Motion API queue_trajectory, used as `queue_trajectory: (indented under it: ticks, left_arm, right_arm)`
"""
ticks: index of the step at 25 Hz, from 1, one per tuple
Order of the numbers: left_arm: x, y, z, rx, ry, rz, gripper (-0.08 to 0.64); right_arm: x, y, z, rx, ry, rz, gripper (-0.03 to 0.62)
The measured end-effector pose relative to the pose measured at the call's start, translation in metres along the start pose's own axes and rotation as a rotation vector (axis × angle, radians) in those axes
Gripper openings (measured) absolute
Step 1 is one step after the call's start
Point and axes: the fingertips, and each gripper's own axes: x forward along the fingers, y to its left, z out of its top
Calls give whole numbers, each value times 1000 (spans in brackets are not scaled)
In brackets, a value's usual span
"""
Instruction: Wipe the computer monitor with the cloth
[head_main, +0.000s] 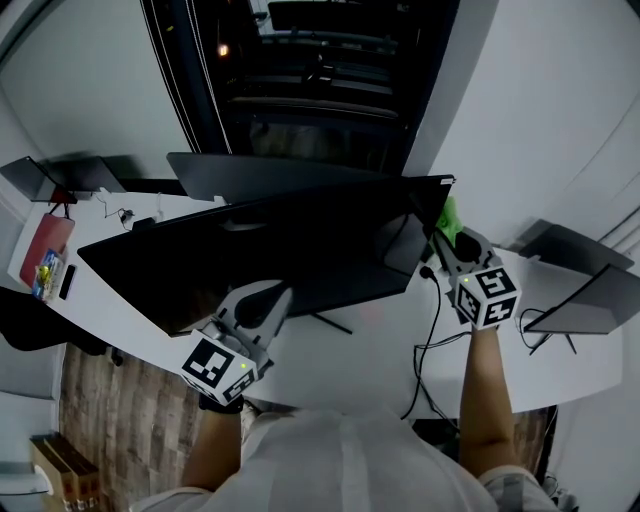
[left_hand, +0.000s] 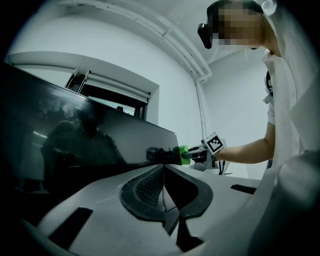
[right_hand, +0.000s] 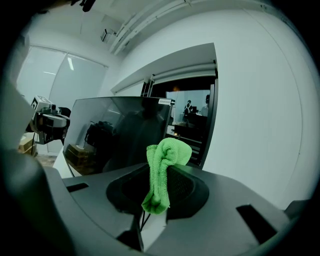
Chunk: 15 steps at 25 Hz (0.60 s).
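We pinch the green cloth (right_hand: 162, 172) in our right gripper (head_main: 438, 240) at the right edge of the monitor (head_main: 280, 250), our left gripper (head_main: 272, 300) pressed together, empty, by its lower edge

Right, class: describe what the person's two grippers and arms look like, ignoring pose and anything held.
Both the left gripper and right gripper have pale grey moulded bodies with dark textured pads. Each carries a white cube printed with black square markers. The person wears a light short-sleeved shirt; forearms are bare.
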Motion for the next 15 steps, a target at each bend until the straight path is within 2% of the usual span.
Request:
queue_trajectory:
  ticks: [15]
  left_arm:
    - [15,-6,-8,-4,10,-34,17]
  right_arm:
    - [3,12,-41,37,34,22,69]
